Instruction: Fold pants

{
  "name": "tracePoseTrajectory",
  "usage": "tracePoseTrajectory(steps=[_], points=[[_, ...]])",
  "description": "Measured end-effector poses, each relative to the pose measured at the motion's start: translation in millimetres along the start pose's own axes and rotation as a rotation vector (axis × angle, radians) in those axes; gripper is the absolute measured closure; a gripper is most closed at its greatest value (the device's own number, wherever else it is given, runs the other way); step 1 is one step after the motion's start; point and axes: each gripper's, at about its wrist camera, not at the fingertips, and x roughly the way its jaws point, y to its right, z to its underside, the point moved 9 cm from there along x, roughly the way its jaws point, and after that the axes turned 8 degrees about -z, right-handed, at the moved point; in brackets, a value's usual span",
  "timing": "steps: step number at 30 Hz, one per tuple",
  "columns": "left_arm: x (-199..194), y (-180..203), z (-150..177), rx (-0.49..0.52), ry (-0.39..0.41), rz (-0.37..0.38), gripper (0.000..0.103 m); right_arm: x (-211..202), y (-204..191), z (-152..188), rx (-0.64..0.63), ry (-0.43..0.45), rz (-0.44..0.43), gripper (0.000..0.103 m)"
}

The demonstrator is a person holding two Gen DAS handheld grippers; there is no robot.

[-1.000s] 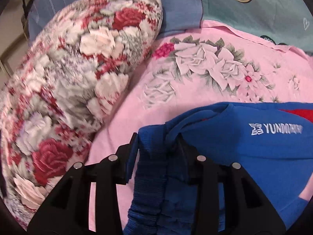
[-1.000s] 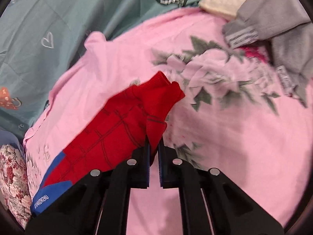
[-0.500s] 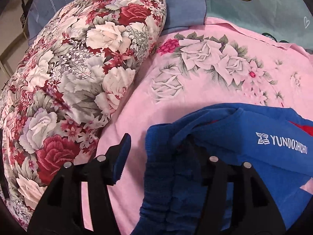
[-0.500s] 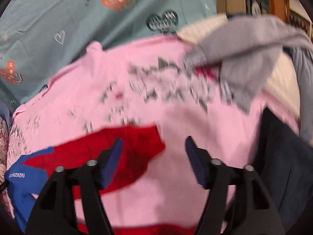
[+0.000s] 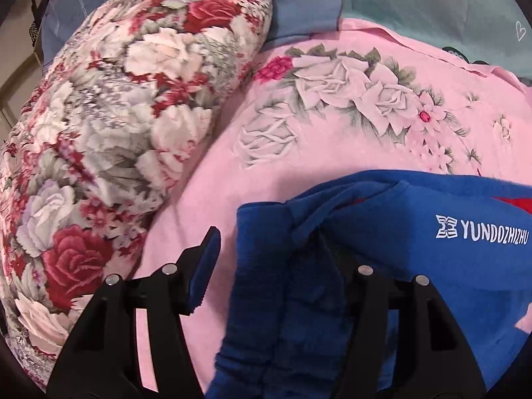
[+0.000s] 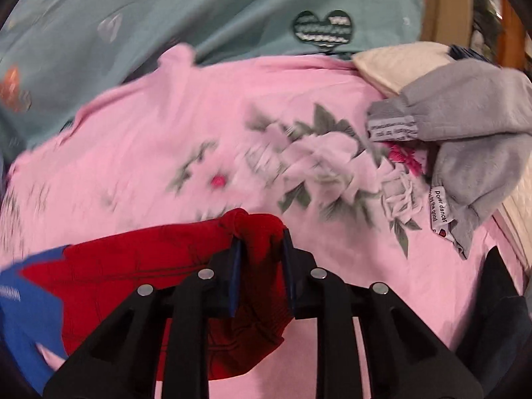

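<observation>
The pants are blue at the waist point(image 5: 382, 232), with white lettering, and red at the legs point(image 6: 139, 266). They lie on a pink floral bedsheet point(image 5: 332, 133). My left gripper point(image 5: 266, 259) is open, its jaws spread around the blue waistband, which drapes over the right finger. My right gripper point(image 6: 261, 252) has its jaws closing around the red leg end, with bunched cloth between them.
A large floral pillow point(image 5: 116, 116) lies left of the waistband. A grey garment point(image 6: 465, 139) and cream cloth point(image 6: 399, 63) lie at the sheet's far right. A dark garment point(image 6: 492, 316) is at the right edge. A teal blanket point(image 6: 199, 16) lies behind.
My left gripper opened and let go of the waistband. My right gripper let go of the red leg end, swung away, then came back and closed around it again.
</observation>
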Motion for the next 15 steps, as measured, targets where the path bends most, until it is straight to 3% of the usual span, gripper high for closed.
tracePoseTrajectory(steps=[2, 3, 5, 6, 8, 10, 11, 15], points=[[4.4, 7.4, -1.3, 0.014, -0.006, -0.016, 0.043, 27.6, 5.4, 1.0, 0.008, -0.066, 0.055, 0.070], [4.9, 8.9, -1.0, 0.027, -0.009, -0.025, 0.042, 39.5, 4.2, 3.3, -0.019, -0.098, 0.097, 0.060], [-1.5, 7.0, 0.0, 0.031, -0.006, 0.000, 0.043, 29.9, 3.3, -4.4, -0.090, -0.049, 0.214, 0.044], [-7.2, 4.2, 1.4, 0.030, -0.003, 0.027, 0.039, 21.4, 0.6, -7.9, -0.108, -0.025, 0.246, 0.044], [-22.7, -7.6, 5.8, 0.029, 0.017, 0.077, 0.033, -6.6, -5.1, -10.4, -0.103, 0.033, 0.223, 0.043], [-38.5, -25.5, 12.9, 0.017, 0.045, 0.101, 0.024, -42.1, -7.8, -4.9, -0.080, 0.094, 0.154, 0.036], [-45.0, -34.4, 18.3, 0.014, 0.054, 0.106, 0.023, -52.6, -9.0, -0.8, -0.077, 0.103, 0.119, 0.030], [-61.9, -67.4, 48.0, -0.026, 0.049, 0.128, 0.023, -83.0, -27.8, 33.5, -0.103, 0.059, -0.014, 0.028]])
